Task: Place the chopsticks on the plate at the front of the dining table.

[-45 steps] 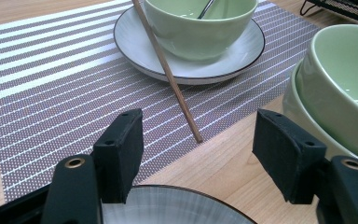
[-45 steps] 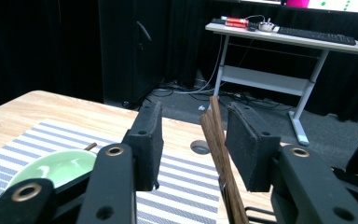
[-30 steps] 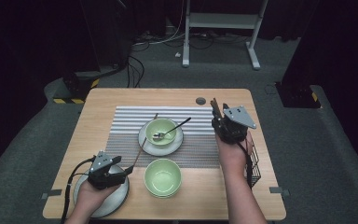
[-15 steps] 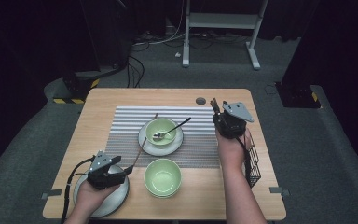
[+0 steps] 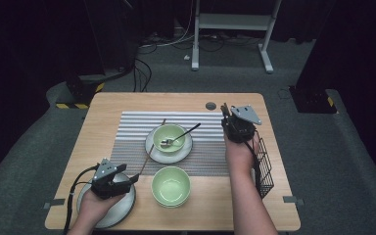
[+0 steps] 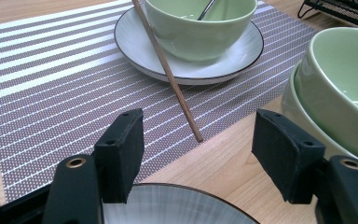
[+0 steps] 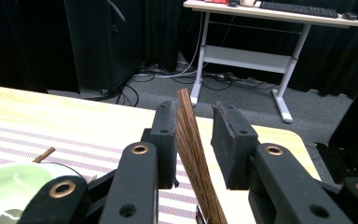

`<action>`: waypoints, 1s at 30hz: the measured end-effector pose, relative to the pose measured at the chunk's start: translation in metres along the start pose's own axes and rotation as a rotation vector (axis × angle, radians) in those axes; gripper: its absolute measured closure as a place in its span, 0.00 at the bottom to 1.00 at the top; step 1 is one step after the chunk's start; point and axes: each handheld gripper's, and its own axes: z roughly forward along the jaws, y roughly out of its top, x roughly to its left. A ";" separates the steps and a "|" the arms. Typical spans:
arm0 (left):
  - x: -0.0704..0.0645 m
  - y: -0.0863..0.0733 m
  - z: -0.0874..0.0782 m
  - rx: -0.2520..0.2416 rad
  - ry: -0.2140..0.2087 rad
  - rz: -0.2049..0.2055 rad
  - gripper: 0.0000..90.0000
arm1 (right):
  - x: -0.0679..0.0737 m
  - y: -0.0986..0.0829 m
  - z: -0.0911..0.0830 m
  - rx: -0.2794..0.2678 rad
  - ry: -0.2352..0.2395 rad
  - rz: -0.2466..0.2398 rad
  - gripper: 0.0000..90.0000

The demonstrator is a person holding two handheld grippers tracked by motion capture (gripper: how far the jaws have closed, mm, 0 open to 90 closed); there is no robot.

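Left claw point(image 6: 198, 149): jaws spread wide, empty, low over the grey plate point(image 5: 122, 211) at the worktop's near-left corner.
Lone chopstick point(image 6: 168, 70): leans on the rim of the white plate point(image 6: 223, 60) under the spoon bowl, tip on the striped mat point(image 5: 137, 132).
Right claw point(image 7: 193, 140): jaws part-closed around two brown chopsticks point(image 7: 193, 154), which lean on one pad, held upright above the far-right worktop.
Step in hand: likely carrying the pair.
Next move: probably a firm grip, then lowering them to their spot.

The right gripper point(image 5: 225, 110) with its chopsticks point(image 7: 193, 154) has drifted slightly left and a little farther across the table. The left gripper point(image 5: 129, 178) has barely shifted right over the plate point(image 5: 122, 205).
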 end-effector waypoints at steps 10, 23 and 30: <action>0.000 0.000 0.000 0.001 0.003 -0.003 0.38 | 0.002 -0.004 0.007 0.028 -0.012 -0.015 0.79; 0.000 -0.001 0.001 0.004 0.004 -0.004 0.38 | 0.003 -0.009 0.013 0.051 -0.022 -0.014 0.80; 0.000 -0.001 0.001 0.007 0.004 -0.003 0.38 | 0.002 -0.010 0.014 0.056 -0.028 -0.009 0.80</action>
